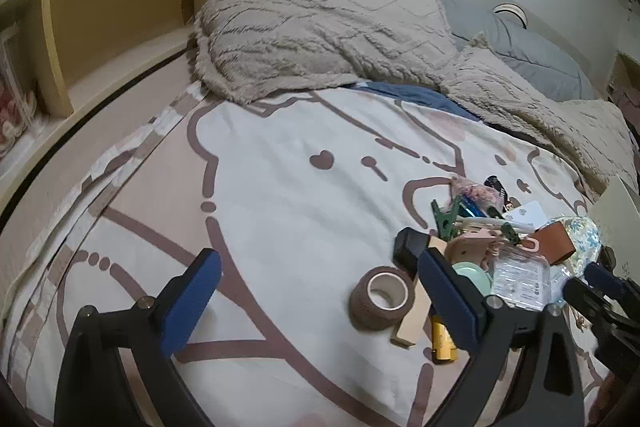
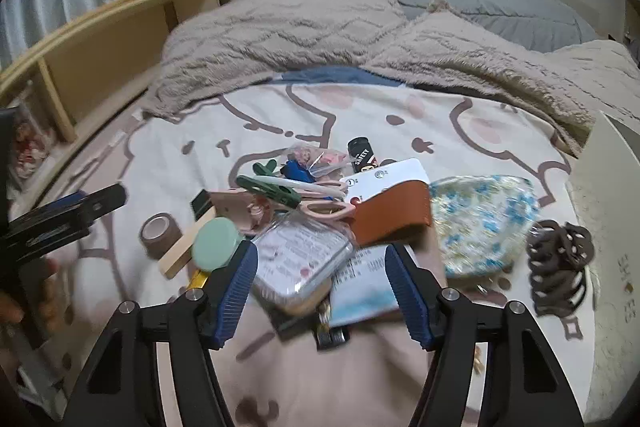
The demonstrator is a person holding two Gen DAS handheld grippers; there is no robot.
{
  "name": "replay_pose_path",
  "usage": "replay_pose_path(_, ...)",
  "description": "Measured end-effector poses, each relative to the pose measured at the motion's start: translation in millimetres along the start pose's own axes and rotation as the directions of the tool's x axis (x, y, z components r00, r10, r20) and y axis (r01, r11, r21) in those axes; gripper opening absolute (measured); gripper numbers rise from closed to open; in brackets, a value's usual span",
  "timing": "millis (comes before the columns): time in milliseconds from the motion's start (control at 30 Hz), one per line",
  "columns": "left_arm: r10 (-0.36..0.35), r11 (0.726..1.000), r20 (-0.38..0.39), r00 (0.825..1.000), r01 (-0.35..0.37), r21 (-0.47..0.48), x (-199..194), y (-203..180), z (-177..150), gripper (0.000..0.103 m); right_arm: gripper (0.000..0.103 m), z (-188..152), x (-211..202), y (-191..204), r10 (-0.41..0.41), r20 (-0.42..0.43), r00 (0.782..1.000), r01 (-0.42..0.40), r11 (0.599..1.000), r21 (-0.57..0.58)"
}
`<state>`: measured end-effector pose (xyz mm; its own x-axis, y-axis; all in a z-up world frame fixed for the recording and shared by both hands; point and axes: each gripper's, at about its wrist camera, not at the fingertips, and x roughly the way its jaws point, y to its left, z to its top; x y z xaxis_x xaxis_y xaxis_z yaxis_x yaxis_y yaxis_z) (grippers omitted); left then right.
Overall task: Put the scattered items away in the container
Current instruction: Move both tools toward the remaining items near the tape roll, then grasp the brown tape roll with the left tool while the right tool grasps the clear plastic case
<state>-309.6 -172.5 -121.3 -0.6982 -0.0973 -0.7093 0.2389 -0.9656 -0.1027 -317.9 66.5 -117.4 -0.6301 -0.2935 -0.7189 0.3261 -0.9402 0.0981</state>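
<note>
A: Where is the container?

B: A pale box sits at the right edge of the bed; only its wall and rim show, so I cannot tell what is in it. A dark brown claw hair clip lies just beside that wall, on the bedsheet with its cartoon bear print.

A: And the scattered items?

B: Heaped together on the sheet. A clear plastic case lies between the blue pads of the right gripper, with a white-and-blue packet beside it, also between them. The jaws stand apart, not pressing on either.

A: What surrounds them?

B: A mint-green round lid just left of the left pad, a brown leather pouch beyond, a floral blue-and-white pouch to the right. Pink-handled scissors and a green clip lie farther back, by a black tube marked "SAFETY".

A: The left gripper?

B: The left gripper has its jaws wide apart and empty. A brown tape roll stands between them near the right-hand pad, touching a wooden block; a yellow battery lies just beside that pad.
</note>
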Motion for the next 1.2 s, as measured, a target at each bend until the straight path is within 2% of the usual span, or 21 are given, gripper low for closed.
replay_pose_path(200, -0.016, 0.999, -0.015, 1.000, 0.015, -0.034, 2.2, 8.3, -0.6, 0.096, 0.058, 10.5, 38.5, 11.7, -0.044, -0.082, 0.996, 0.042, 0.999, -0.022)
replay_pose_path(333, -0.032, 0.999, -0.026, 0.999, 0.031, -0.028, 4.7, 7.8, -1.6, 0.092, 0.057, 15.8, 54.6, 17.7, -0.090, -0.098, 0.991, 0.085, 0.995, -0.049)
replay_pose_path(500, -0.049, 0.999, -0.038, 0.998, 0.049, -0.006, 7.7, 3.5, -3.1, 0.090, 0.058, 22.0, 67.6, 14.7, -0.087, -0.117, 0.989, 0.086, 0.996, -0.013)
replay_pose_path(700, -0.054, 0.998, -0.040, 0.998, 0.055, 0.021, 7.9, -2.0, -4.2, 0.090, 0.059, 16.4, 66.2, 21.0, -0.092, -0.090, 0.992, 0.088, 0.995, -0.052)
replay_pose_path(833, -0.059, 0.997, -0.058, 0.997, 0.061, 0.043, 10.8, -5.5, -6.8, 0.078, 0.059, 6.8, 59.8, 24.3, -0.080, -0.058, 0.995, 0.075, 0.994, -0.075)
replay_pose_path(1133, -0.073, 0.994, -0.086, 0.994, 0.079, 0.073, 16.6, -12.4, -12.9, 0.076, 0.059, -10.1, 44.2, 26.8, -0.058, -0.021, 0.998, 0.056, 0.994, -0.094)
replay_pose_path(1200, -0.082, 0.991, -0.098, 0.992, 0.092, 0.094, 18.1, -17.3, -15.0, 0.073, 0.059, -13.4, 41.8, 26.0, -0.052, -0.016, 0.999, 0.050, 0.995, -0.090)
